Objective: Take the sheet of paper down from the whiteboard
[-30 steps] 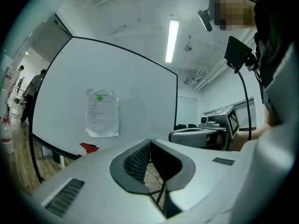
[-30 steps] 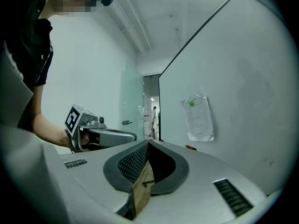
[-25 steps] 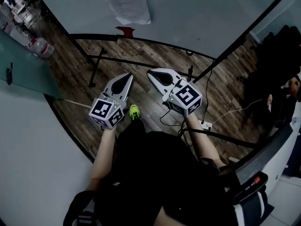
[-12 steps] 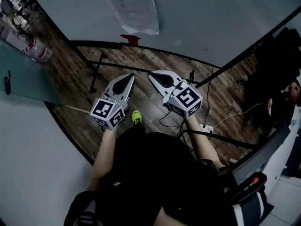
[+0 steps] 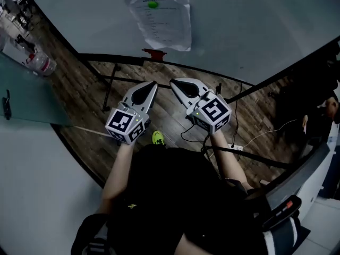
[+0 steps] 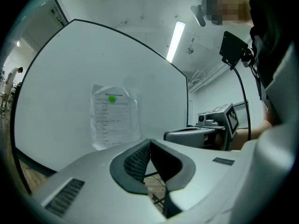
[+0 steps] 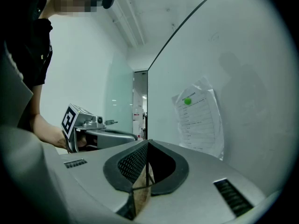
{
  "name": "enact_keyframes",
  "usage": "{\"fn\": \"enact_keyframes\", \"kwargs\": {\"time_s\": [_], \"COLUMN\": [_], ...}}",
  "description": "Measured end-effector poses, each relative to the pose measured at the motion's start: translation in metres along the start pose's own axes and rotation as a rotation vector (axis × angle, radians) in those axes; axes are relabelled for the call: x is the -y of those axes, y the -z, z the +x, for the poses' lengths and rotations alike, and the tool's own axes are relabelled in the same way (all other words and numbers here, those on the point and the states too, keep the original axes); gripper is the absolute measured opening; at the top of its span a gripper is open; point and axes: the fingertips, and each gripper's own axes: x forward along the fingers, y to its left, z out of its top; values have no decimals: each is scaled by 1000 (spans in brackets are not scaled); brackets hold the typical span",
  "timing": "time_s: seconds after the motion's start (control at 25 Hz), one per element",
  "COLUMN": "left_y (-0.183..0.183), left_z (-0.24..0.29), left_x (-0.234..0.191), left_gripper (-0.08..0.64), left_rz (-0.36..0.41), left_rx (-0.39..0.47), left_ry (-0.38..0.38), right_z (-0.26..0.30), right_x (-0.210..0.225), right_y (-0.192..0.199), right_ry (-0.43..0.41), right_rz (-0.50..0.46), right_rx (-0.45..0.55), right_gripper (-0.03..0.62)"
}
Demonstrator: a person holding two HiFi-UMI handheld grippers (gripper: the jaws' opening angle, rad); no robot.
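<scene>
Here, whiteboard (image 5: pixel 255 25) over wood floor (image 5: pixel 85 102)

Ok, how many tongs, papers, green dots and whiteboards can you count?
Tongs: 2, the left tongs and the right tongs
Sheet of paper: 1
Green dot: 1
Whiteboard: 1
Total: 5

print on the sheet of paper (image 5: pixel 162 20) too small for me to read, whiteboard (image 5: pixel 255 20) cut off by top edge
</scene>
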Motion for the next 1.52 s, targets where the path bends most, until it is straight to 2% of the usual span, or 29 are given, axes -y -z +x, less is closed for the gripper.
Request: {"fn": "enact_keyframes", "kwargs": {"time_s": [0.4, 0.72, 0.92, 1.08, 1.24, 1.52], "left_y": [-15, -24, -32, -48, -67, -83], "left_z": [23, 36, 47, 55, 62, 75], "left_x": [-37, -48, -59, -65, -78, -86], "left_gripper": [27, 28, 28, 28, 28, 28], "left_rz": [21, 51, 67, 121, 163, 201], "left_rx": [19, 18, 30, 40, 57, 84], "left_ry": [63, 83, 64, 47, 23, 26], "right_z": [39, 53, 61, 67, 76, 83], "right_x": [25, 38, 46, 55, 63, 73], "right_y": [-10, -18, -25, -37, -53, -71], "right_ry": [65, 88, 71, 65, 71, 80], "right_rz": [-20, -57, -86, -102, -160, -198], "right_rx": [8, 5, 12, 20, 28, 33], "right_gripper": [26, 29, 35, 40, 52, 81]}}
